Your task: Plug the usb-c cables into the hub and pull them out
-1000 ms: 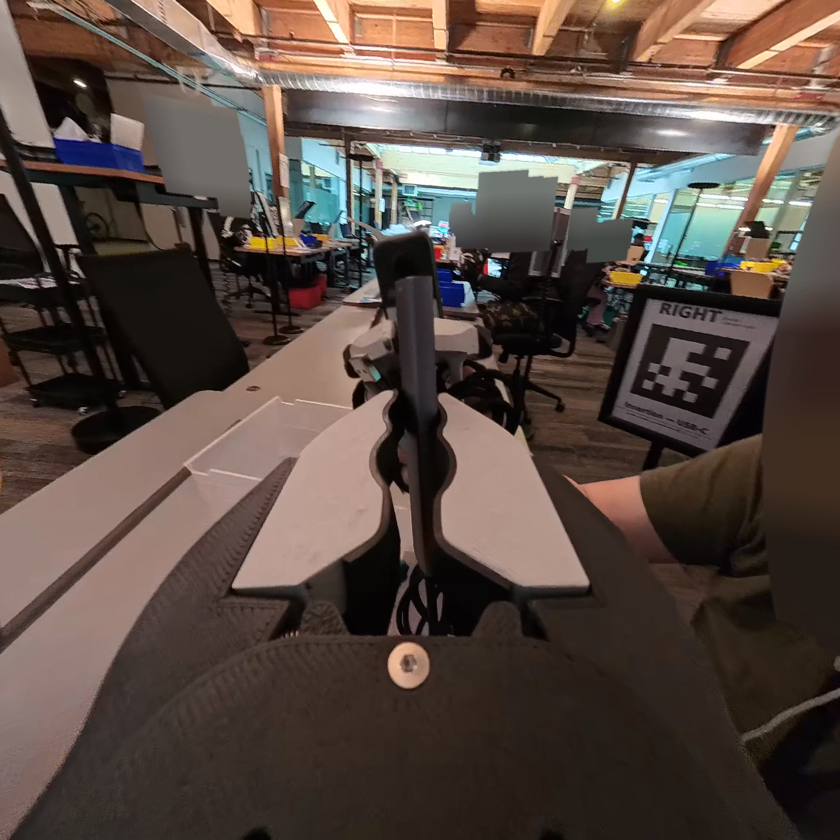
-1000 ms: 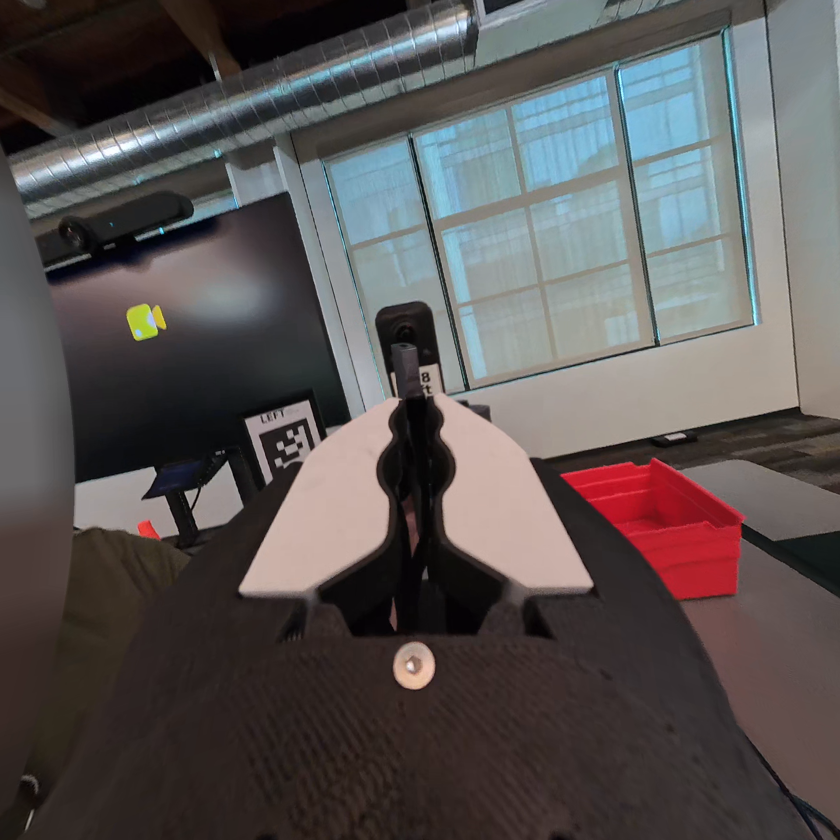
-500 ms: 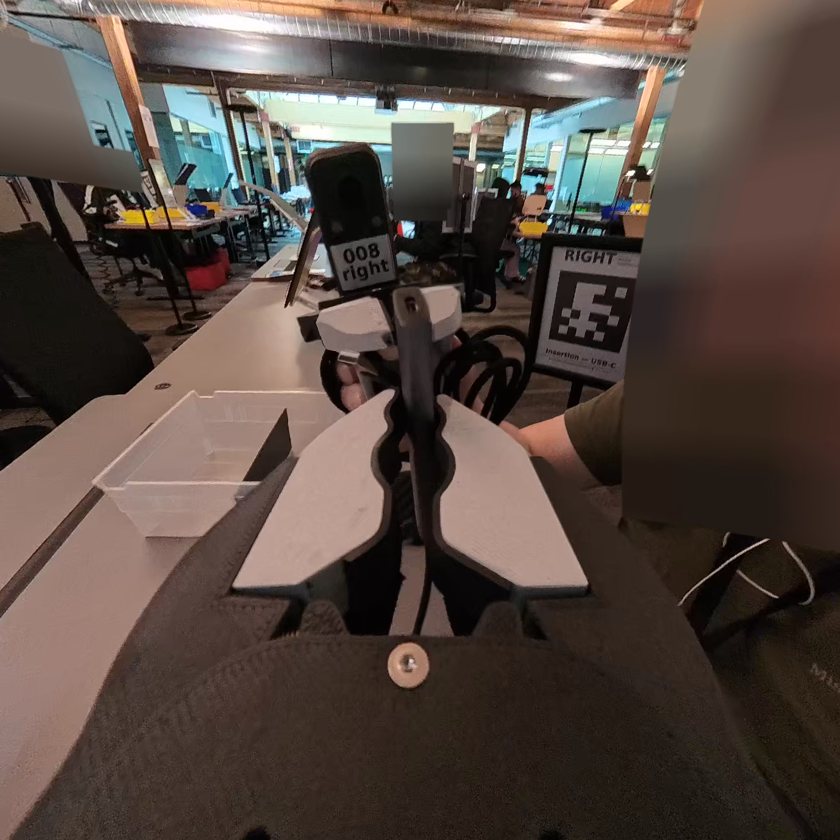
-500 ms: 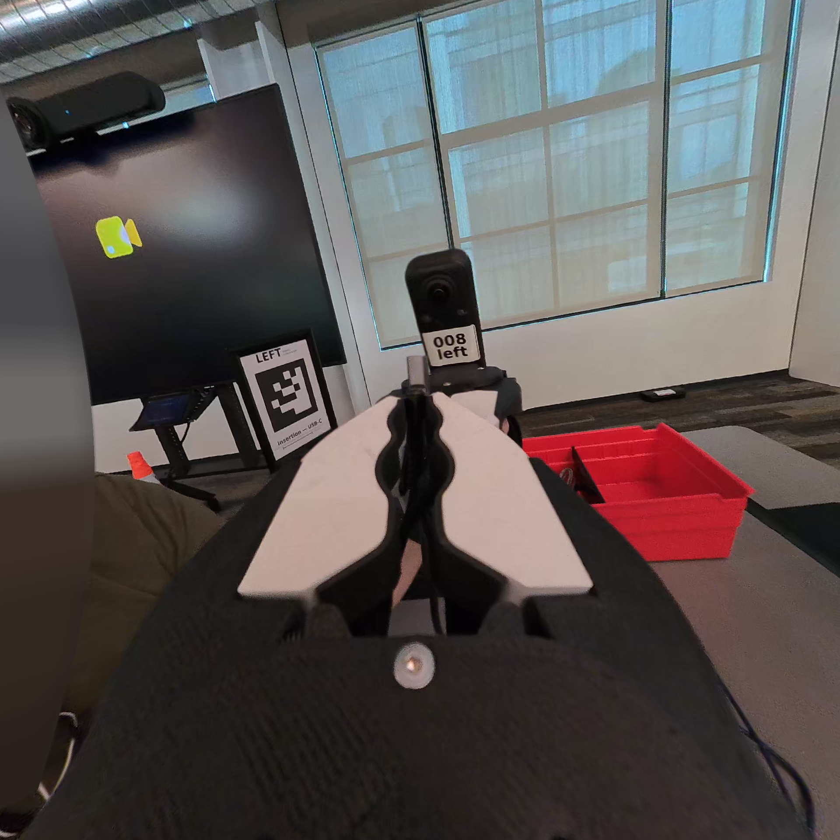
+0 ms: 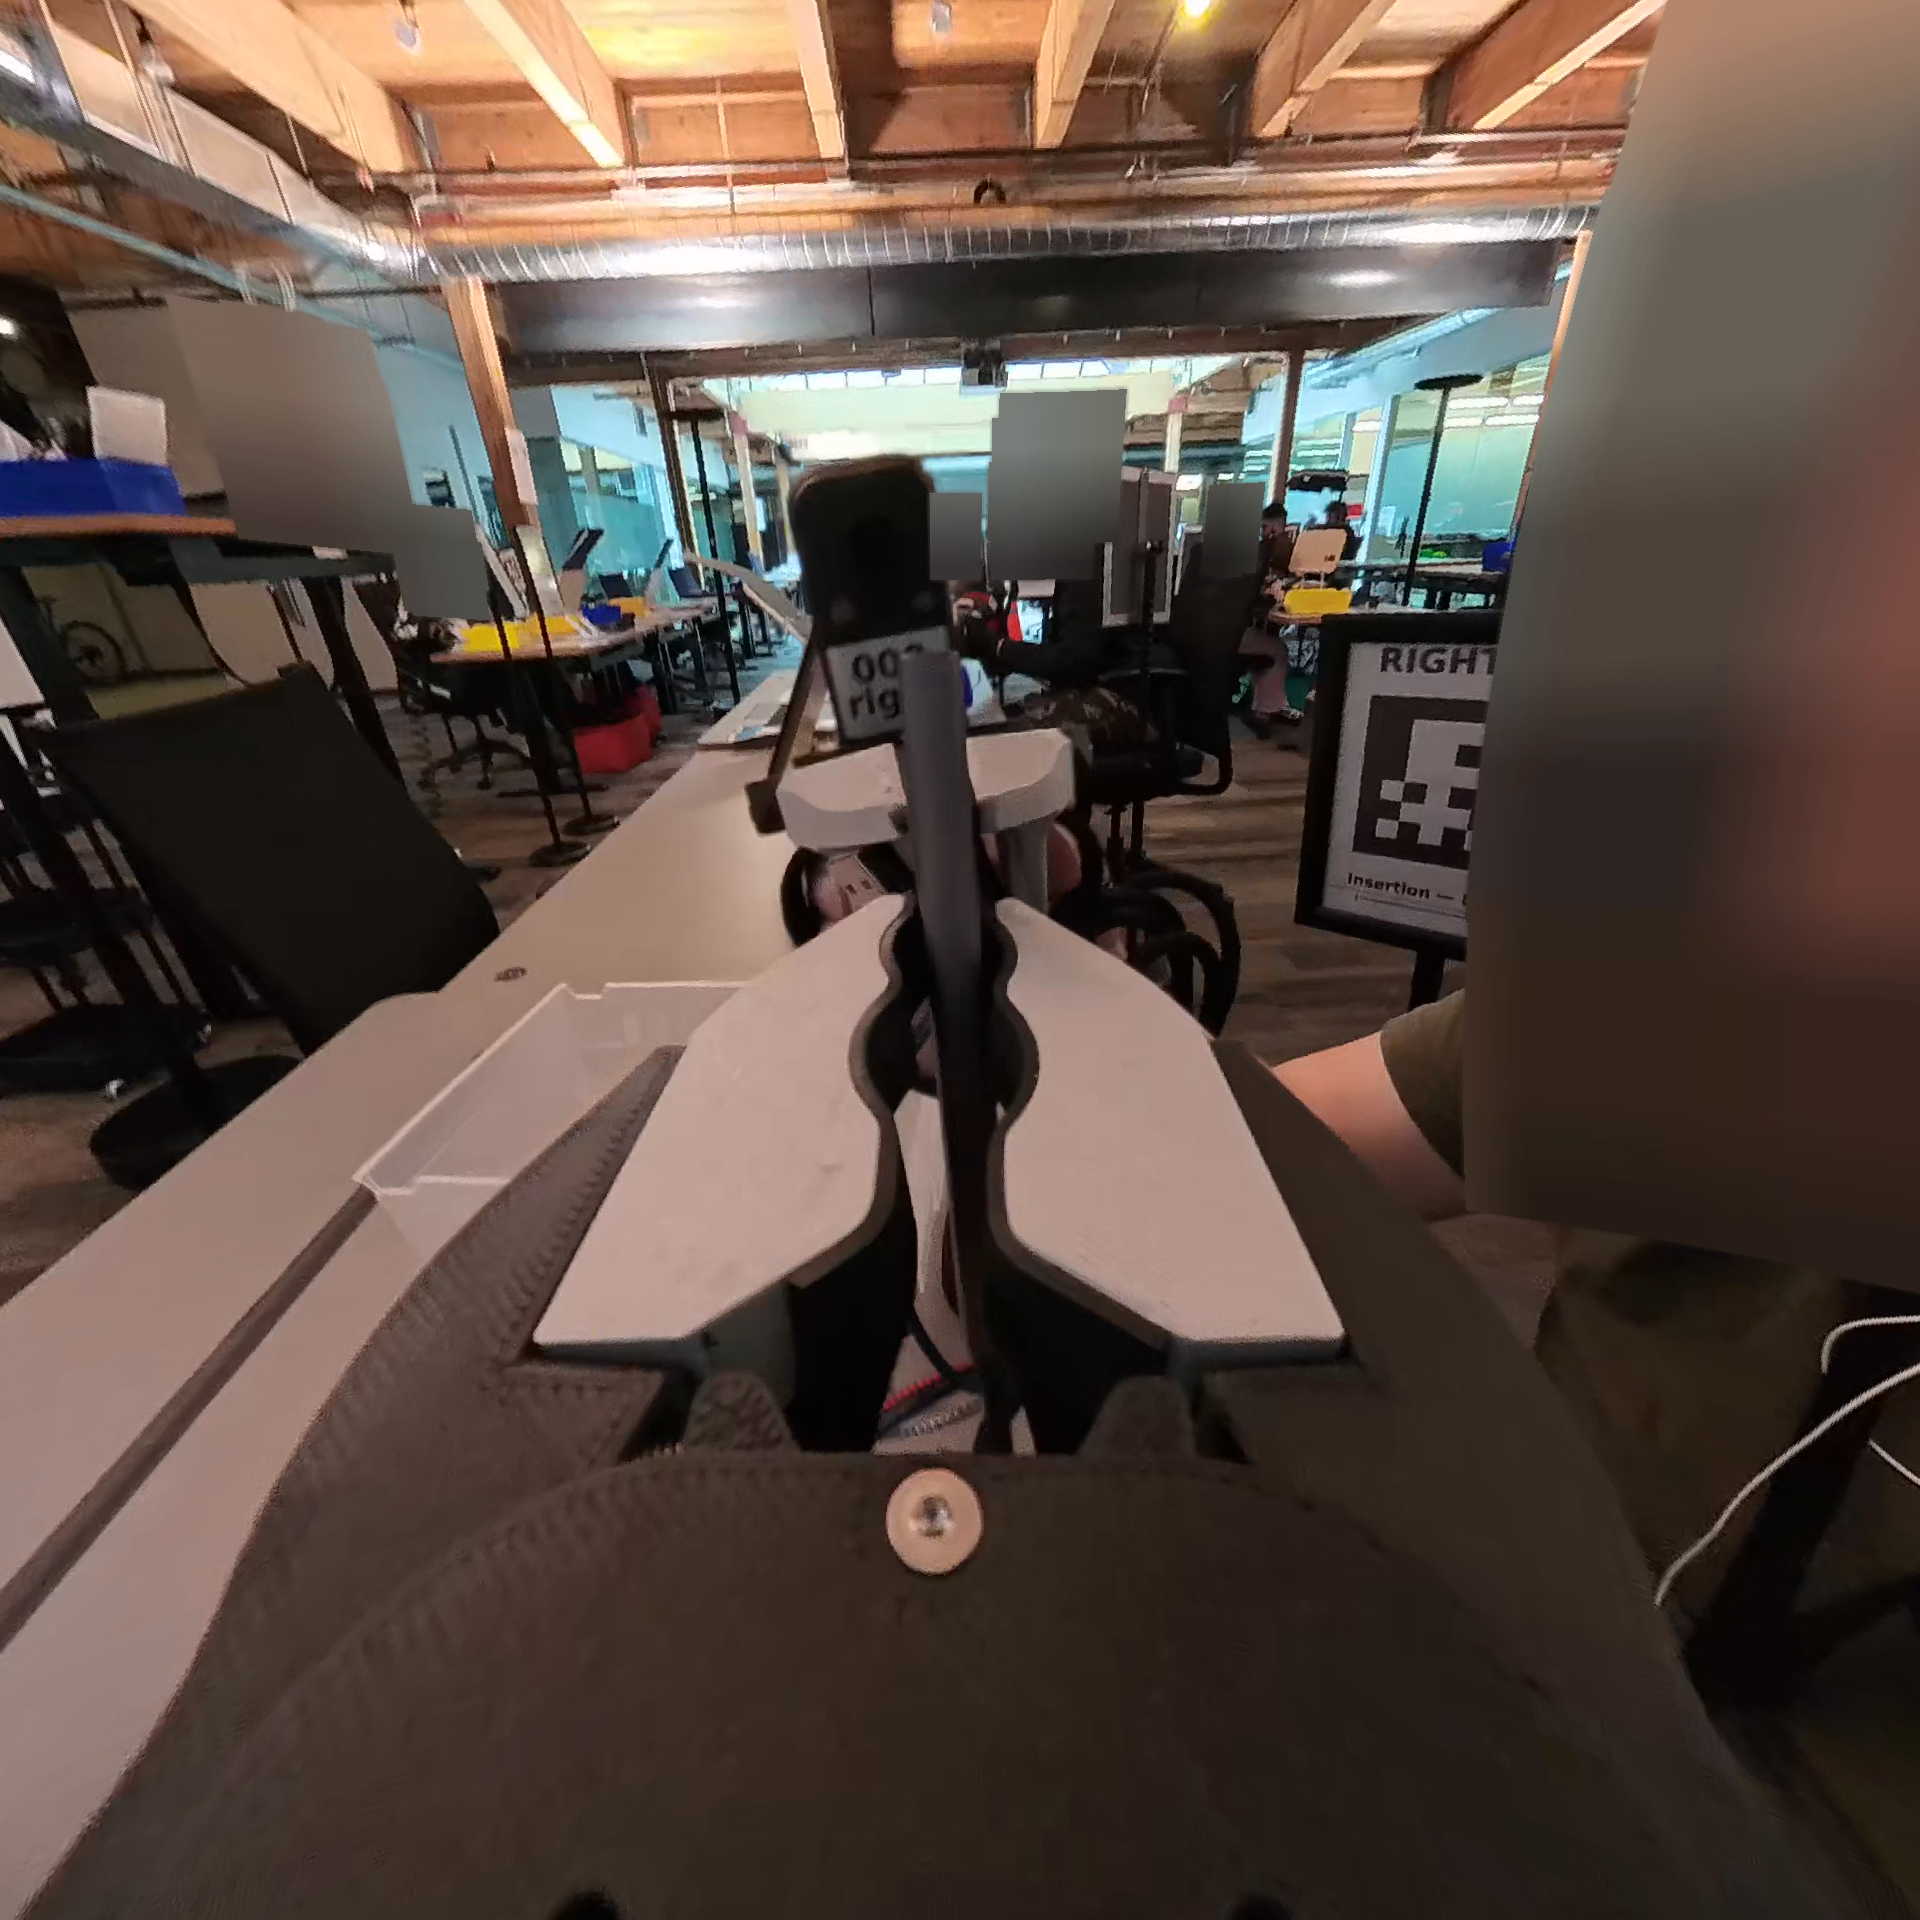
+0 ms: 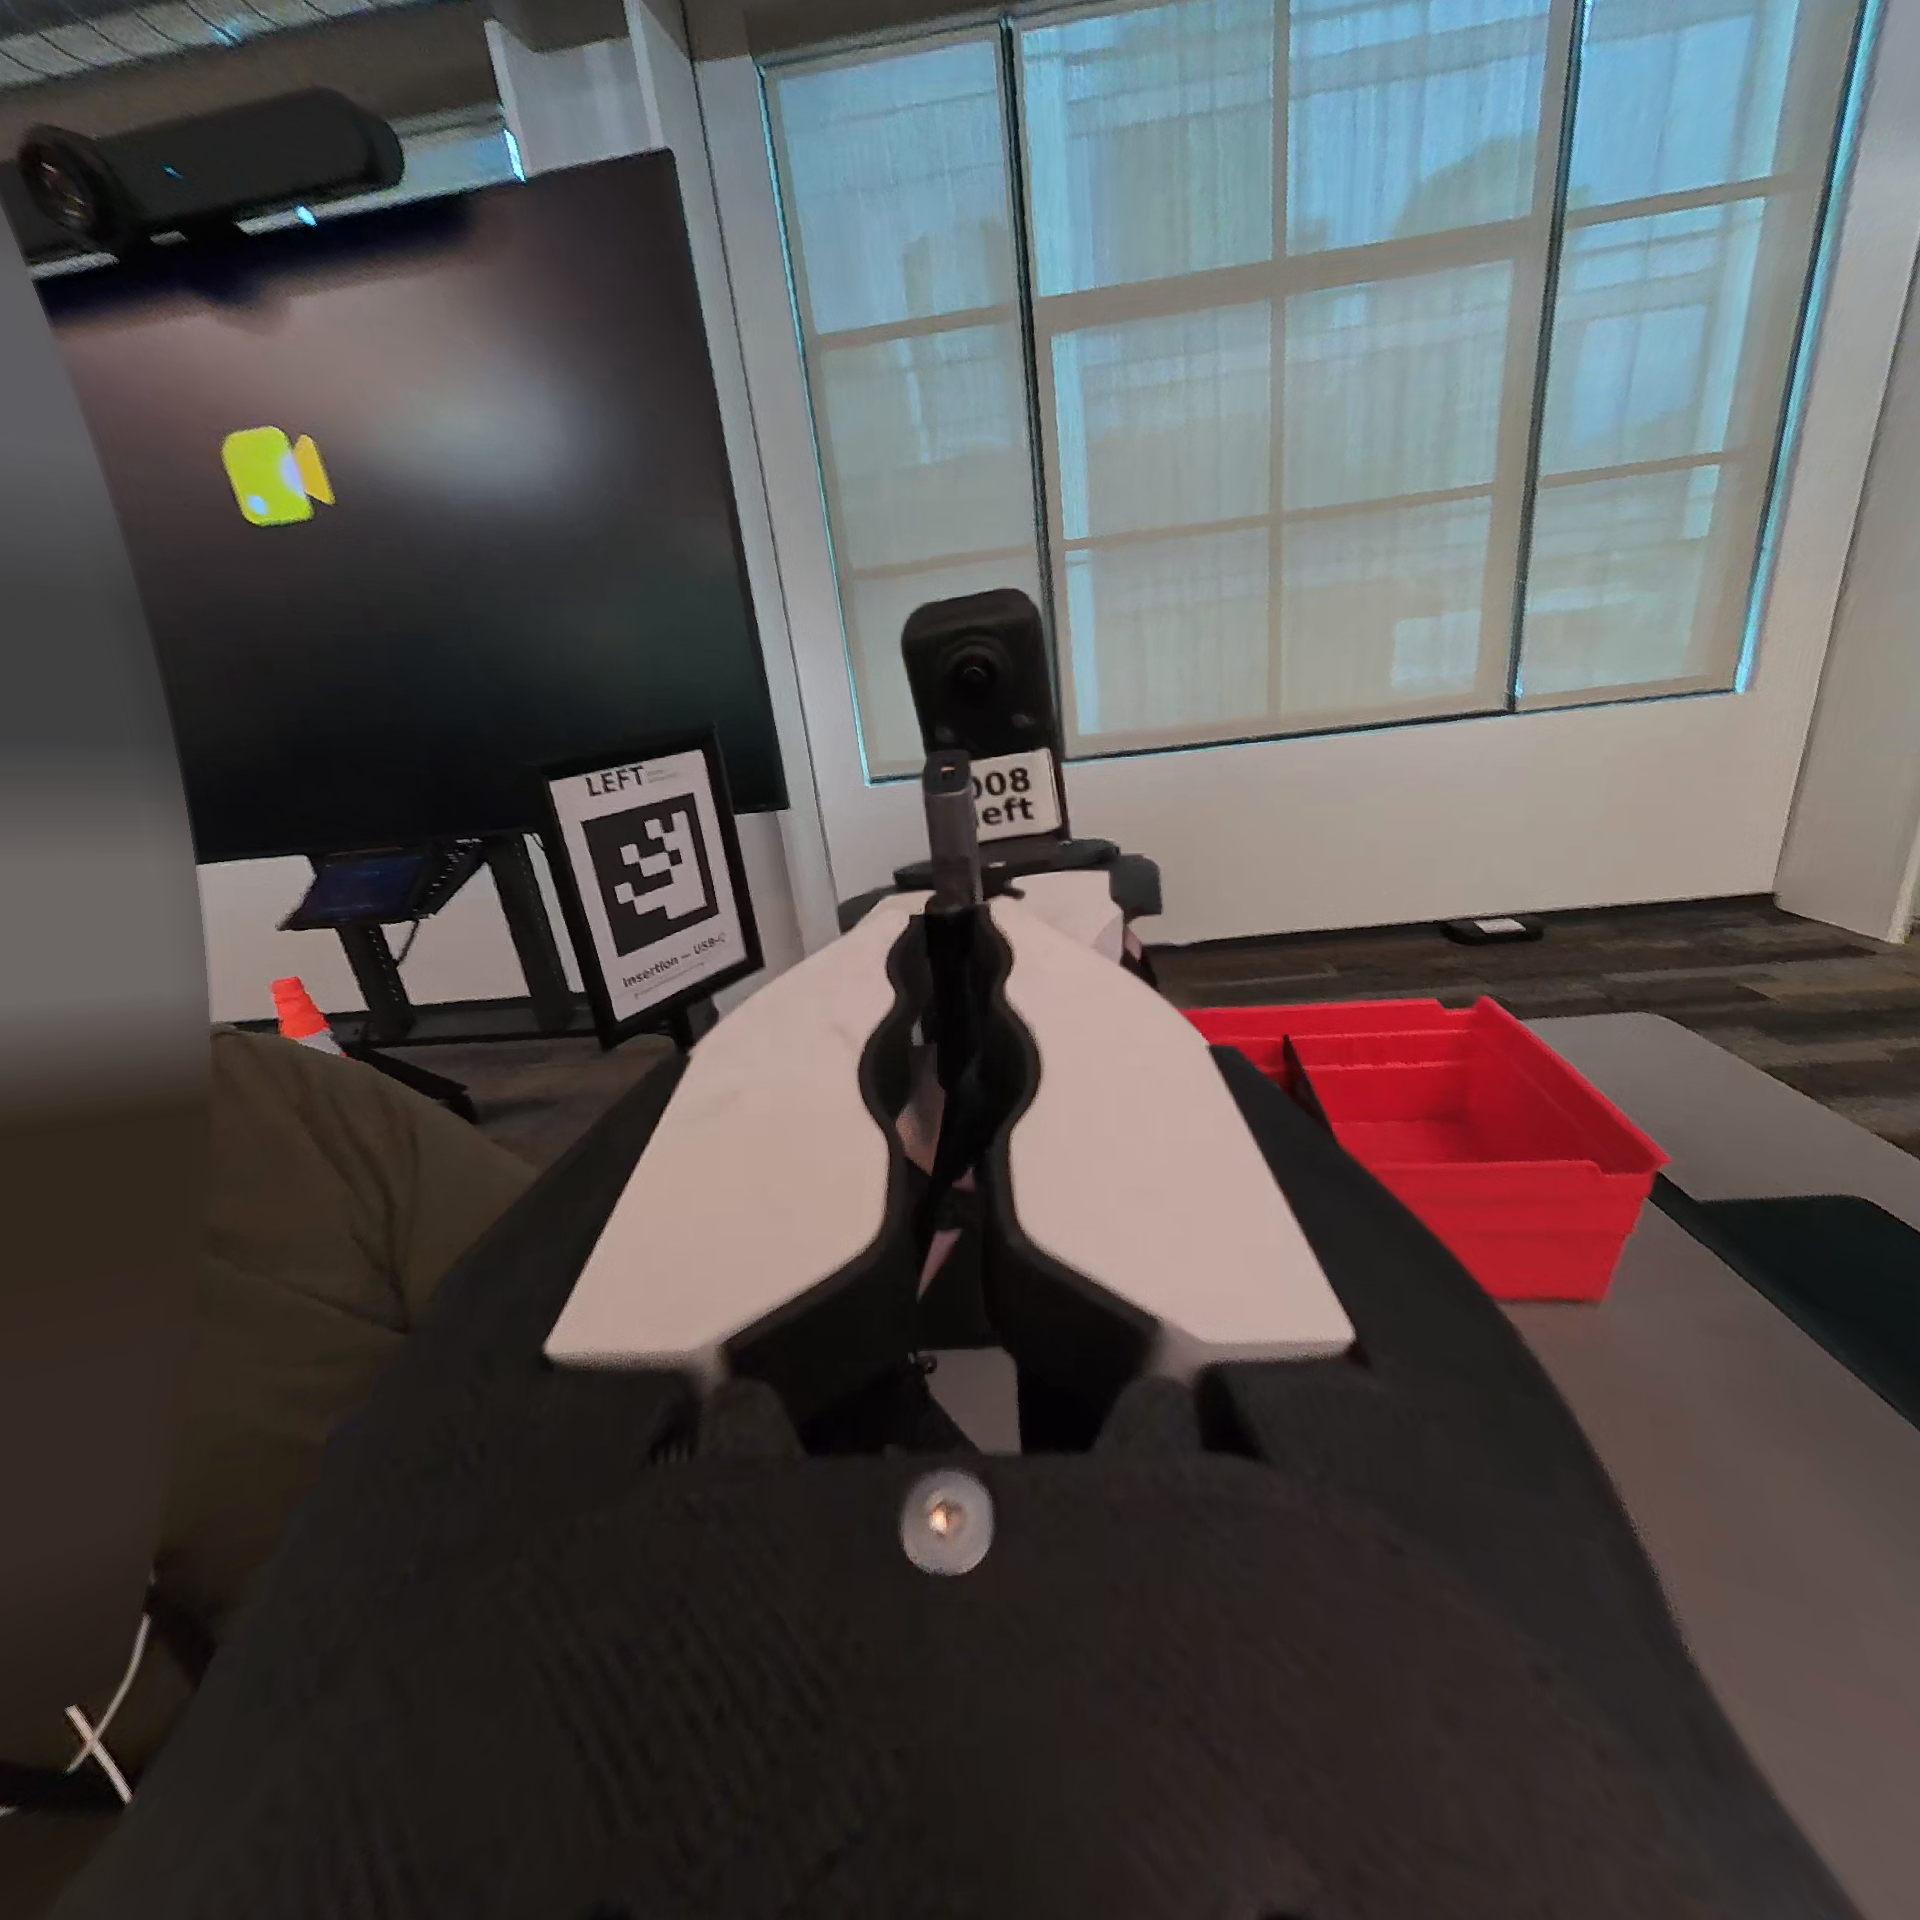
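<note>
My left gripper (image 5: 945,925) is shut on the hub (image 5: 935,790), a dark grey slab seen edge-on that sticks out forward and up. My right gripper (image 6: 951,920) is shut on a USB-C cable's grey plug (image 6: 951,831); its metal tip points forward and is free. The two grippers face each other above the table. The right gripper (image 5: 1023,795) shows beyond the hub in the left wrist view, with a black cable coil (image 5: 1184,935) under it. The left gripper (image 6: 1081,894) shows behind the plug in the right wrist view.
A clear plastic bin (image 5: 499,1101) sits on the grey table (image 5: 208,1299) left of my left gripper. A red bin (image 6: 1475,1132) sits on the table (image 6: 1714,1351) right of my right gripper. Framed marker signs (image 5: 1403,769) (image 6: 649,873) stand off the table. A person's arm (image 5: 1340,1091) is at the right. Only a small space, under 4 cm, lies between the two pairs of fingers.
Both views dipped down half a second ago and have tilted back up. Both grippers stay shut on their things and still face each other.
</note>
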{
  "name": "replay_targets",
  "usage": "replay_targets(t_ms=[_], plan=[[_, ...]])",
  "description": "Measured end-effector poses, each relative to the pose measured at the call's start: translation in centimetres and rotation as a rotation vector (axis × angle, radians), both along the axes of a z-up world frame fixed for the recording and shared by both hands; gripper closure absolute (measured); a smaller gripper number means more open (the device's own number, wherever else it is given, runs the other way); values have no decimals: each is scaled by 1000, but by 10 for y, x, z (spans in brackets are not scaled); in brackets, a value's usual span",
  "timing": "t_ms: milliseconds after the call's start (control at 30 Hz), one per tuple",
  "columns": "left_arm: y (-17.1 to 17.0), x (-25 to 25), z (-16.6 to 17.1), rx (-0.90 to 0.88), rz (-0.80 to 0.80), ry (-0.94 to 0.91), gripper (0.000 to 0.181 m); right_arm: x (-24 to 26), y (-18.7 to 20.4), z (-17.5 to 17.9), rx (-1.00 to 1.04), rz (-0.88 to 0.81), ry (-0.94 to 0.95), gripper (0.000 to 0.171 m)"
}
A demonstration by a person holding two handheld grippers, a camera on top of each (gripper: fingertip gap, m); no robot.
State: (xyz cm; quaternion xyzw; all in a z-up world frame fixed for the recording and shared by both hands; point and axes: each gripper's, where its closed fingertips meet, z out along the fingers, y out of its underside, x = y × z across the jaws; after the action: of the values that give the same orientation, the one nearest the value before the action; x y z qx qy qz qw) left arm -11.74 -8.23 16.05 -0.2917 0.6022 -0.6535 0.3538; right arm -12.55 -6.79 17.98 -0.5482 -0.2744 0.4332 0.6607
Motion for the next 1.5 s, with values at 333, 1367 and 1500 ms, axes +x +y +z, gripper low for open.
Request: replay_targets(t_ms=[333, 1367, 1500], plan=[[-2, -8, 12, -38, -9, -61, 172, -8, 0, 3, 14, 86, 100, 162], [11, -25, 14, 93, 184, -27, 173, -20, 5, -5, 125, 117, 130, 162], [16, -24, 11, 127, 231, -17, 172, -20, 9, -8, 108, 122, 148, 162]])
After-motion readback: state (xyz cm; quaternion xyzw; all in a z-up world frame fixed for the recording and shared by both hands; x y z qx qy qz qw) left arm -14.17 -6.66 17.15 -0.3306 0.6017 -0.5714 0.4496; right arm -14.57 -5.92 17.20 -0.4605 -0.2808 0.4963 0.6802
